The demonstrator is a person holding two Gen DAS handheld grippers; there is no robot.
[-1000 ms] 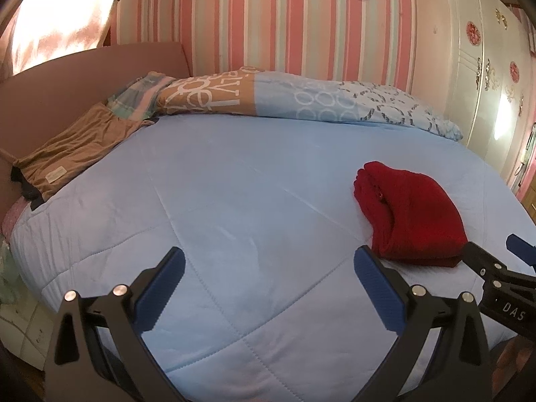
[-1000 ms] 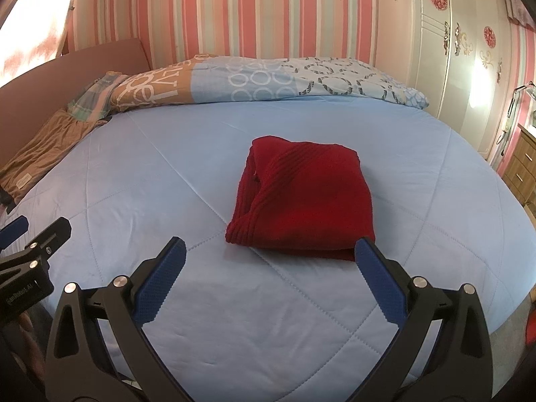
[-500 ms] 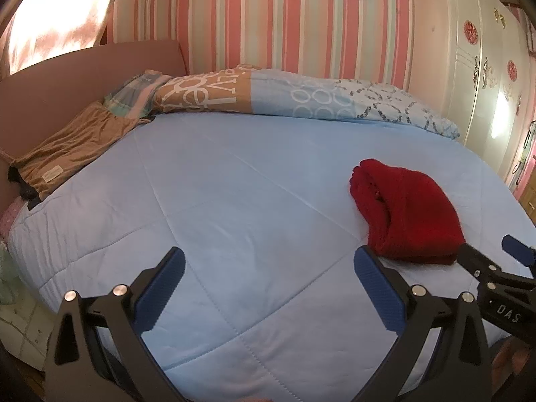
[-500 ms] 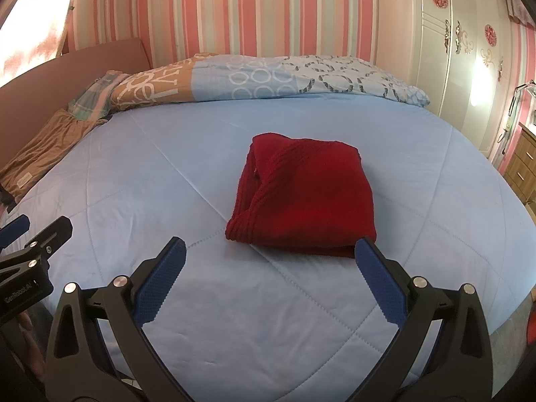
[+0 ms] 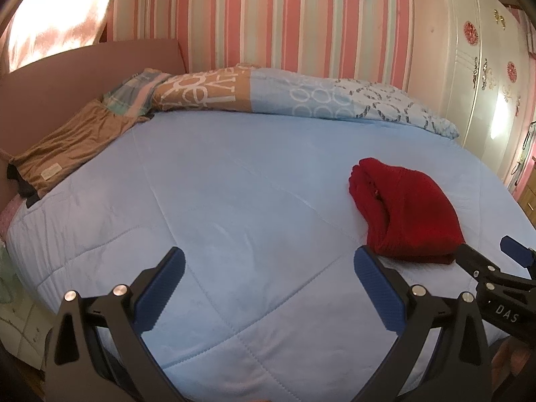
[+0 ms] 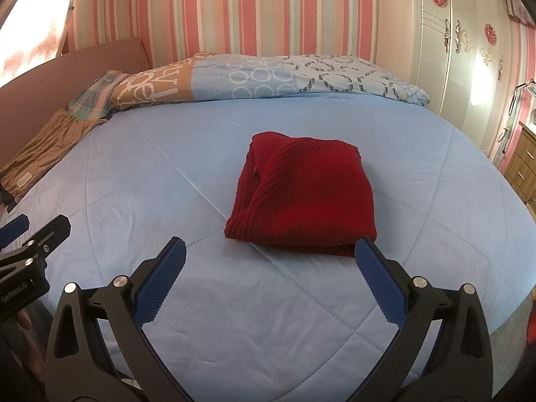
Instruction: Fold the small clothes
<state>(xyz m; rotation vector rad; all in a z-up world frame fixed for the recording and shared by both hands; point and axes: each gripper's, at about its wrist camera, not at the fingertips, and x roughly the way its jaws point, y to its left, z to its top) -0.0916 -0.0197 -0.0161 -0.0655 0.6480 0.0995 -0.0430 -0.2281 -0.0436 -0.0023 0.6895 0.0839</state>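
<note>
A folded red knit garment lies on the light blue quilt; it also shows at the right in the left wrist view. My right gripper is open and empty, just short of the garment's near edge, its right fingertip close to the near right corner. My left gripper is open and empty over bare quilt, left of the garment. Each gripper shows at the edge of the other's view.
A patterned pillow lies along the far edge of the bed. A brown folded garment lies at the far left by the headboard. A white wardrobe stands at the right, a wooden drawer unit beside it.
Both grippers have drifted slightly; the red garment sits a little nearer the right gripper's tips. Both grippers stay open and the garment has not moved on the quilt.
</note>
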